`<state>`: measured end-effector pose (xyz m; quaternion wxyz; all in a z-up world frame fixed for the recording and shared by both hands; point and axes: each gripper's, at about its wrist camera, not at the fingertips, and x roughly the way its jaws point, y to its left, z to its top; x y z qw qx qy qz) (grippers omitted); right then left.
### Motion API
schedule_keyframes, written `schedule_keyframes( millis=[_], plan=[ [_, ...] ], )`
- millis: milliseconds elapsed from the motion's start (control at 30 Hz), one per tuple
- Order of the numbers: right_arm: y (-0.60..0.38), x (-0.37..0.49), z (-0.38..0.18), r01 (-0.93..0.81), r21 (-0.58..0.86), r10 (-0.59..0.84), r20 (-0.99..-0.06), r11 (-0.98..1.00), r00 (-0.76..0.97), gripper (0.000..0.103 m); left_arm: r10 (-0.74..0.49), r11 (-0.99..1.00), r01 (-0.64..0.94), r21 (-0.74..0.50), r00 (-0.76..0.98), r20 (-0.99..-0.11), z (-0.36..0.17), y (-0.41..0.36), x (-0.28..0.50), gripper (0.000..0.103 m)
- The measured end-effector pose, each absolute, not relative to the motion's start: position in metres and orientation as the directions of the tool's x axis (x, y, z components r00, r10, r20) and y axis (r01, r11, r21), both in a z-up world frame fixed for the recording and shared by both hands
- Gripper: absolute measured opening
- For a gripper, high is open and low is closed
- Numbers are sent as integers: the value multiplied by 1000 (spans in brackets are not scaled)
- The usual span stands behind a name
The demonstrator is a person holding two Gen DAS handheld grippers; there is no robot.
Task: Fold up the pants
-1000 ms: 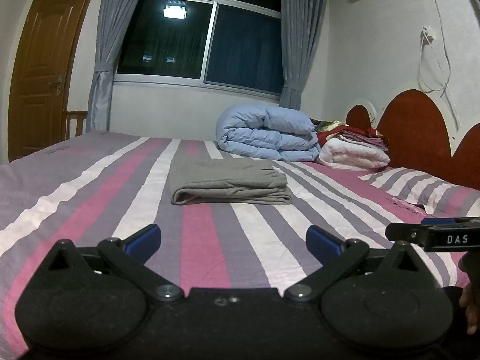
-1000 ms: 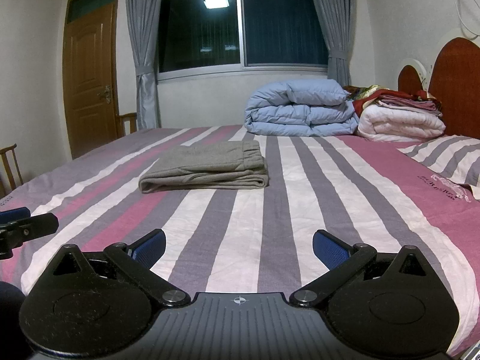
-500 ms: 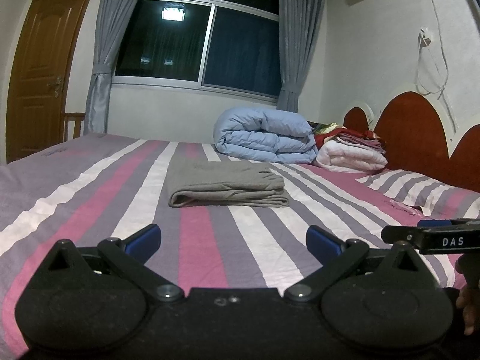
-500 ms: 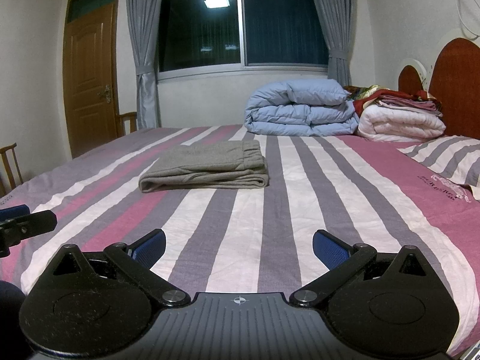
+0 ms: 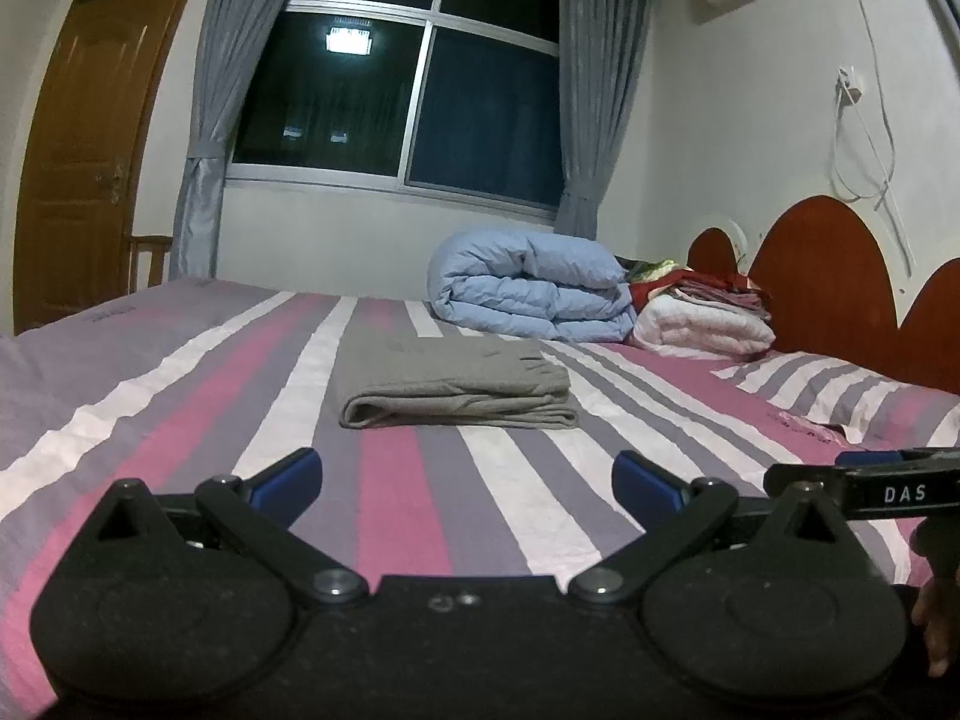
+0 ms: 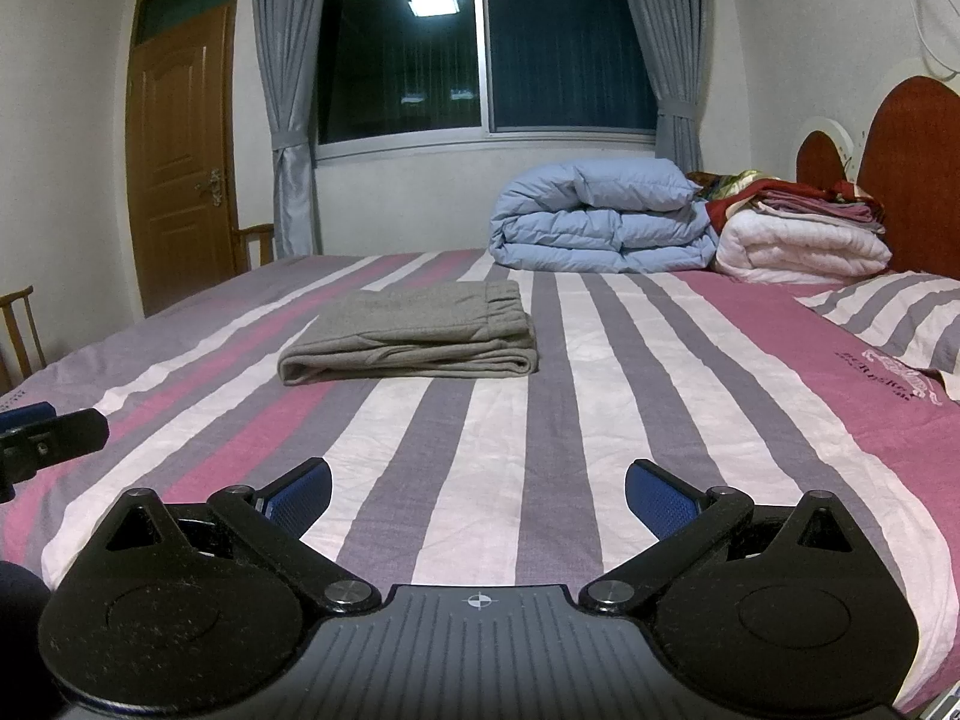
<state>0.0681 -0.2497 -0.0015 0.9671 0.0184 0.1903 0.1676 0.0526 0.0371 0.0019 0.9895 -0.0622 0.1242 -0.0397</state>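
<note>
Both grippers (image 5: 467, 483) (image 6: 478, 489) spread, pants (image 6: 414, 333) well ahead

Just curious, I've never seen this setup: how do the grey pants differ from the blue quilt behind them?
The pants are grey, thin and folded into a flat stack; the quilt is light blue, puffy and folded into a tall bundle. The pants lie alone mid-bed; the quilt sits at the far edge below the window, beside a white blanket. Both rest folded on the striped sheet, away from both open grippers.
</note>
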Motion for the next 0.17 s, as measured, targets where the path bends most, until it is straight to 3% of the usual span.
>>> schedule_keyframes(
  millis=[167],
  plan=[
    [-250,68,-1,-318,99,332,-362,943,871,103,-109,988,80,-133,968,-228,0,37,52,97]
  ],
)
